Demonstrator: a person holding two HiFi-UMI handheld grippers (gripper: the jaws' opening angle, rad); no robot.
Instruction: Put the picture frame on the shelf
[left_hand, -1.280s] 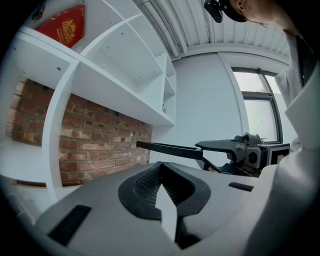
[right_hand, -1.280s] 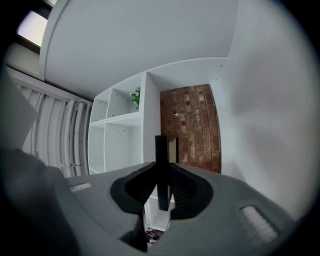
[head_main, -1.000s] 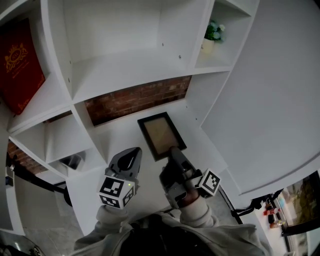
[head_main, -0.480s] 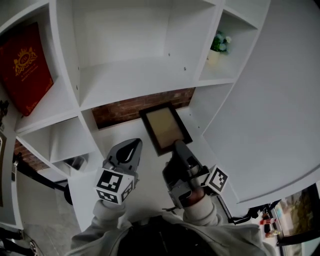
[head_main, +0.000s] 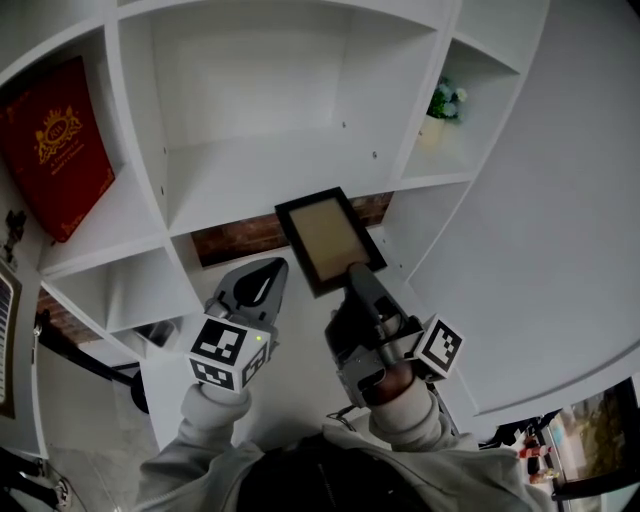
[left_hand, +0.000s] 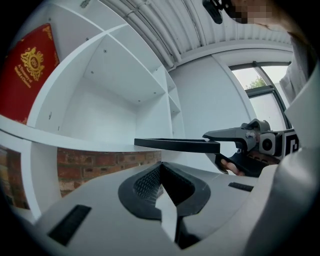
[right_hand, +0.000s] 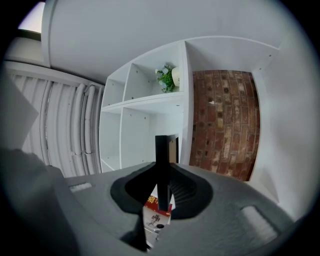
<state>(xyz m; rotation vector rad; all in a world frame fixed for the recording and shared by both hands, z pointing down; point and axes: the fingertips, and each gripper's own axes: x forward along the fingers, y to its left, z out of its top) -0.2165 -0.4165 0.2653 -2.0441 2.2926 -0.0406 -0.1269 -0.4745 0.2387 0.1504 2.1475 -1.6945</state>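
Observation:
The black picture frame (head_main: 328, 240) with a tan panel lies nearly flat in the air, just in front of the white shelf board (head_main: 270, 165) of the middle compartment. My right gripper (head_main: 357, 275) is shut on the frame's near edge; in the right gripper view the frame (right_hand: 162, 155) stands edge-on between the jaws (right_hand: 162, 172). My left gripper (head_main: 268, 275) hovers beside it on the left, jaws together and empty. In the left gripper view (left_hand: 161, 167) the frame (left_hand: 175, 145) shows as a thin dark bar level with the shelf edge, held by the right gripper (left_hand: 220, 141).
A red book (head_main: 62, 140) leans in the left compartment. A small potted plant (head_main: 445, 100) stands in the upper right compartment. A brick wall (head_main: 235, 240) shows behind the lower shelf opening. A white wall panel (head_main: 560, 200) closes off the right side.
Both grippers have risen, and the frame has come up with the right one, from over the lower surface to the height of the middle shelf board's front edge.

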